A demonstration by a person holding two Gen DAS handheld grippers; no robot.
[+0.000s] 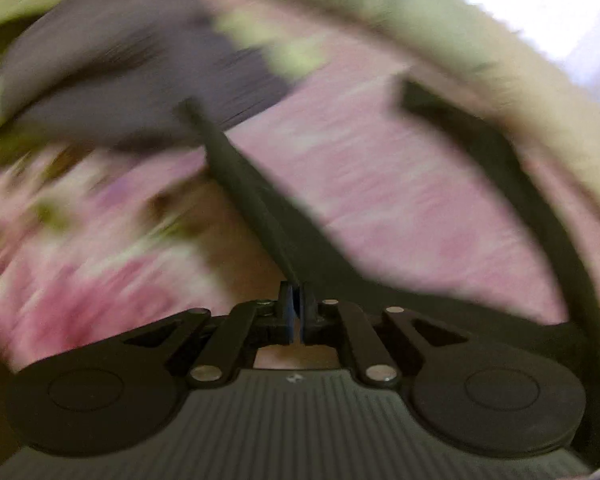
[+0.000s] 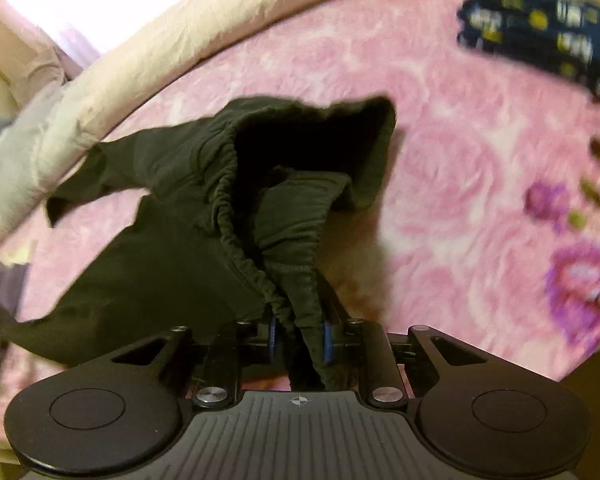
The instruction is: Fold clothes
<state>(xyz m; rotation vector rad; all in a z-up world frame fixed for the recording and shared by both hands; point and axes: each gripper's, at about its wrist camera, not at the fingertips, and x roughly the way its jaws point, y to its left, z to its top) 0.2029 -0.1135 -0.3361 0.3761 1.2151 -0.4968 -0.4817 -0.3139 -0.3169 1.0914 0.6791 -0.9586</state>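
Gripping the gathered waistband of the dark shorts (image 2: 204,216), my right gripper (image 2: 300,338) has its jaws closed on the bunched cloth, and the rest of the shorts hangs out ahead above the pink blanket (image 2: 452,160). My left gripper (image 1: 298,314) has its jaws pressed together on a thin edge of the same dark cloth (image 1: 236,176), which stretches away taut through a badly blurred view. Beyond, a purple-grey garment (image 1: 112,68) lies on the blanket, a cream quilt (image 2: 180,44) lines the bed's far edge, and a navy patterned garment (image 2: 540,28) sits at the right.
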